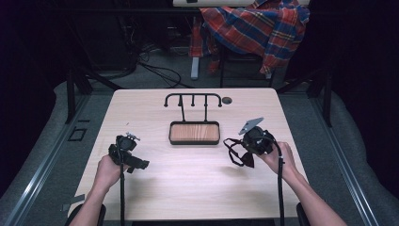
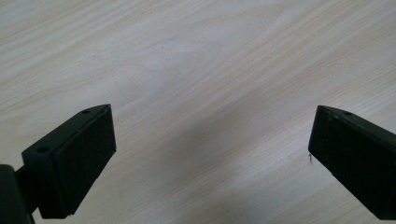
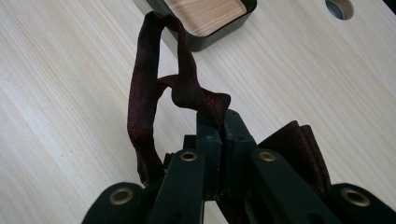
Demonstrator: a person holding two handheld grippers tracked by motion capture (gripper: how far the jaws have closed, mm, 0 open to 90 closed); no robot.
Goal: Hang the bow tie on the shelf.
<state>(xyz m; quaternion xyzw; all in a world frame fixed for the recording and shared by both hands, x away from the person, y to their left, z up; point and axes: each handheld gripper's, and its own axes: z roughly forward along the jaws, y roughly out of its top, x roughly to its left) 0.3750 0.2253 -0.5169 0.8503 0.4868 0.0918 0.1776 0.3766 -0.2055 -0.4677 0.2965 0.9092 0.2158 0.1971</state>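
Worktop (image 1: 188, 183): pale wood, with a round hole (image 1: 227, 100) near its far edge.
Stand (image 1: 193, 100): black metal hook rack, upright at the middle far side, rising from a tray.
Tray (image 1: 194, 133): black rim, wood floor, centre of the worktop, between the two claws.
Left claw (image 1: 139, 164): held low in the left hand (image 1: 107, 172) at the near left, jaws spread wide with bare wood between them; its pads (image 2: 84, 161) hold nothing.
Right claw (image 1: 244, 153): in the right hand (image 1: 277, 157), to the right of the tray, jaws pressed together on a bow tie.
Bow tie (image 3: 154, 93): dark red, pinched by its strap, the loop standing above the jaws, the bow (image 3: 299, 149) bunched beside them, just near the tray.
Beyond: a plaid shirt (image 1: 254, 28) draped over a chair.
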